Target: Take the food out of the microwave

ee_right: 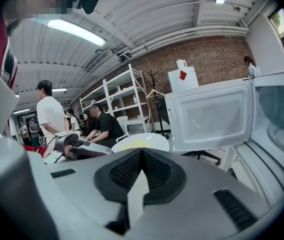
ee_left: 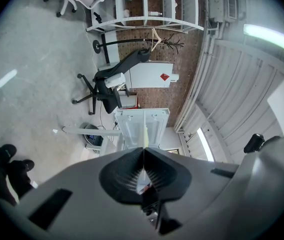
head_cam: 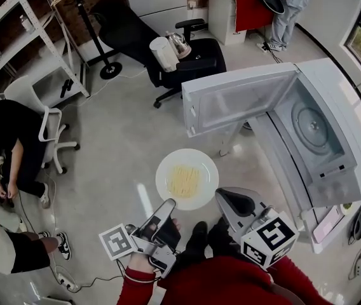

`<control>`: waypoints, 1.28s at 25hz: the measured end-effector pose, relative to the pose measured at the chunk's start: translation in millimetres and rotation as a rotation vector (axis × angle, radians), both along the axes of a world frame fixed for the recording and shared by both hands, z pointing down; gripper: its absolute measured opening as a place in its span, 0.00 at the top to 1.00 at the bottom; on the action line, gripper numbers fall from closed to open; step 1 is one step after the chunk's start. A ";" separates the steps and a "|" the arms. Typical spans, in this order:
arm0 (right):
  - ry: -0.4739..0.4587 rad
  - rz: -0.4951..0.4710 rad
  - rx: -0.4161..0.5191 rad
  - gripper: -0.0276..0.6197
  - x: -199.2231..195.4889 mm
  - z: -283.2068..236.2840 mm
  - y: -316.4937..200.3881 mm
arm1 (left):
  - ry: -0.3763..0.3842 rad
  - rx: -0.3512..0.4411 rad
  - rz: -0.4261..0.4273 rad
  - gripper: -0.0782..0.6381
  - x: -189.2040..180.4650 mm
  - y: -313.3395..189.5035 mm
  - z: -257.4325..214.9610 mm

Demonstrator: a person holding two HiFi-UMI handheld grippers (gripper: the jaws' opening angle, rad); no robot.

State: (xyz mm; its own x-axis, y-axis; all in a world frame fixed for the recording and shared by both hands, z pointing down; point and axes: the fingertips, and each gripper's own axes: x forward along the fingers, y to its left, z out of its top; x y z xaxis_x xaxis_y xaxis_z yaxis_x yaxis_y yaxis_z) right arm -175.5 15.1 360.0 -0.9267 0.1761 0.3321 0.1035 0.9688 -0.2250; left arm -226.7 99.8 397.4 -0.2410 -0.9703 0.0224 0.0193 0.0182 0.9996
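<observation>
Gripping near rim of plate of noodles (head_cam: 187,180): left claw (head_cam: 170,203) clamped on it, plate edge-on between jaws. Plate outside open microwave (head_cam: 352,107), below door (head_cam: 244,97), over floor (head_cam: 117,138). Right claw (head_cam: 222,195) closed, empty, just beside plate's right rim.

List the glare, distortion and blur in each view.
Head view: the fisheye lens bows the microwave door, and a pale streak of glare lies on the floor. Left gripper view: black rounded corners and a blown-out tube light. Right gripper view: a bright ceiling lamp, and a mosaic patch at top left.
</observation>
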 end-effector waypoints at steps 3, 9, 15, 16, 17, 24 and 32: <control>-0.010 -0.010 -0.002 0.94 -0.2 -2.1 4.9 | 0.000 0.003 -0.003 0.87 0.6 4.5 -0.5; -0.017 -0.017 0.003 0.94 -0.6 -2.9 10.4 | -0.010 0.010 -0.004 0.87 0.7 9.0 -2.8; -0.025 -0.016 0.006 0.94 0.1 -4.9 14.3 | -0.006 0.015 -0.006 0.87 2.0 14.0 -3.0; -0.025 -0.016 0.007 0.94 0.7 -4.5 14.7 | -0.007 0.014 -0.006 0.87 2.2 14.3 -2.5; -0.024 -0.016 0.007 0.94 1.2 -4.1 15.1 | -0.008 0.014 -0.007 0.87 2.3 14.7 -2.3; -0.016 -0.013 0.007 0.94 3.5 -3.0 17.9 | -0.011 0.017 -0.001 0.87 3.4 16.7 -5.0; -0.017 -0.013 0.013 0.94 6.1 -2.9 19.4 | -0.013 0.016 0.006 0.87 5.6 16.4 -4.8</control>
State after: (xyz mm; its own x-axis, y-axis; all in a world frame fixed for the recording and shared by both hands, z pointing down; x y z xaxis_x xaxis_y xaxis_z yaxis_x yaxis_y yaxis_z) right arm -169.4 34.5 357.1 -0.9298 0.1836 0.3190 0.1195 0.9703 -0.2101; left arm -221.0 116.3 392.6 -0.2353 -0.9719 0.0042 0.0064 0.0028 1.0000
